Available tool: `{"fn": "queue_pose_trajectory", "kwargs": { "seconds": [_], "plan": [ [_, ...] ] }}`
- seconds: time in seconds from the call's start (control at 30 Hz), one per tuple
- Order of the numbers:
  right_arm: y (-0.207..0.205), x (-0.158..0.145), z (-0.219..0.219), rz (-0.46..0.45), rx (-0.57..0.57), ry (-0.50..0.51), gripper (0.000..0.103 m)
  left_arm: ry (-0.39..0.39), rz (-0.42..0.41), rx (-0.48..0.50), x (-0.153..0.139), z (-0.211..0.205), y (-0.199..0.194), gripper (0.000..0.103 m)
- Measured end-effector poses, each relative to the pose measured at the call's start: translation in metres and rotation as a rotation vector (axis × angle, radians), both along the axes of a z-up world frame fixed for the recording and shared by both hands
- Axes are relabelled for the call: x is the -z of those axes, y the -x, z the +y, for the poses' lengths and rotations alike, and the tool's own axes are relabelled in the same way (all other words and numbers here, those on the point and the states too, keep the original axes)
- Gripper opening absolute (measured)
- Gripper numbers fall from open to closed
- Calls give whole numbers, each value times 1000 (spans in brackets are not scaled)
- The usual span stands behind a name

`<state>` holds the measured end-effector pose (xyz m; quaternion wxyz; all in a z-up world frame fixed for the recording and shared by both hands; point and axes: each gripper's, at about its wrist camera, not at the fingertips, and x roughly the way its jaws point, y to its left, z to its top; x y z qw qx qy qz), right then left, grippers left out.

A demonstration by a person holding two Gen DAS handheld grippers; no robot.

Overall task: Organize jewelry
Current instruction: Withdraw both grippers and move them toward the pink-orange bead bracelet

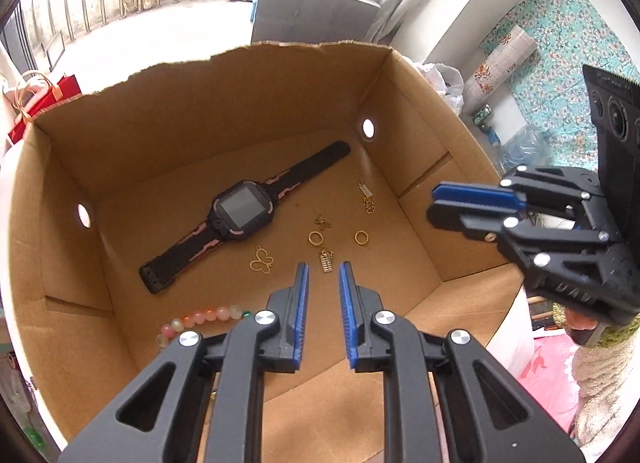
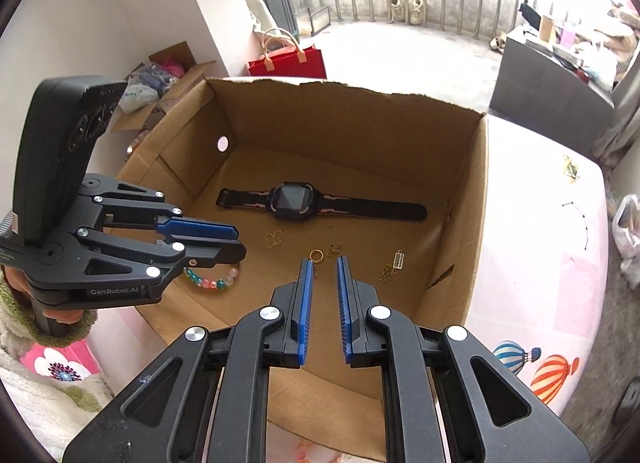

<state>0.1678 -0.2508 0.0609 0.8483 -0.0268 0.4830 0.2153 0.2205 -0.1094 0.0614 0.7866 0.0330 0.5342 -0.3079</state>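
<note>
Hiding part of the bead bracelet [image 2: 212,281], the left claw [image 2: 236,241] — like the right claw [image 2: 324,261] — stands slightly open, empty.

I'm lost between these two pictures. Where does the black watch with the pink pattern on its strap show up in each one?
Left wrist view: the watch lies left of centre on the cardboard box floor, slanting up to the right.
Right wrist view: the watch lies near the middle, almost level across the box floor.
Shared landmark: the gold butterfly charm, just in front of the watch in both.
</note>
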Motion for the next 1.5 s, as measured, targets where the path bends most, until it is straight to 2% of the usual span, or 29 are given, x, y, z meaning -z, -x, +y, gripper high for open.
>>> {"fn": "queue_pose_trajectory", "kwargs": {
  "seconds": [0.2, 0.3, 0.37, 0.43, 0.53, 0.67, 0.83, 1.0, 1.1, 1.27, 1.5],
  "plan": [
    [30, -42, -24, -117, 64, -102, 15, 22, -137, -9, -29, 16, 30, 22],
    [58, -60, -39, -177, 119, -161, 20, 39, -220, -22, -45, 31, 53, 32],
    [80, -67, -46, -217, 156, -180, 28, 59, -262, -35, -53, 45, 72, 44],
    [104, -69, -53, -251, 201, -191, 32, 65, -293, -61, -58, 58, 89, 57],
    [137, -63, -64, -262, 271, -217, 33, 42, -331, -90, -59, 73, 117, 71],
    [164, -36, -80, -208, 364, -271, 33, 2, -326, -75, -46, 81, 152, 83],
    [171, 18, -91, -56, 460, -314, 35, -34, -237, -51, -9, 70, 178, 88],
    [158, 65, -86, 60, 495, -297, 29, -149, -185, -63, 35, 50, 179, 88],
    [148, 75, -77, 61, 494, -223, 28, -213, -187, -69, 53, 40, 178, 88],
    [138, 88, -69, 67, 468, -175, 26, -271, -181, -87, 65, 31, 173, 88],
    [131, 97, -60, 49, 427, -79, 15, -298, -155, -123, 75, 33, 169, 89]
  ]
}}
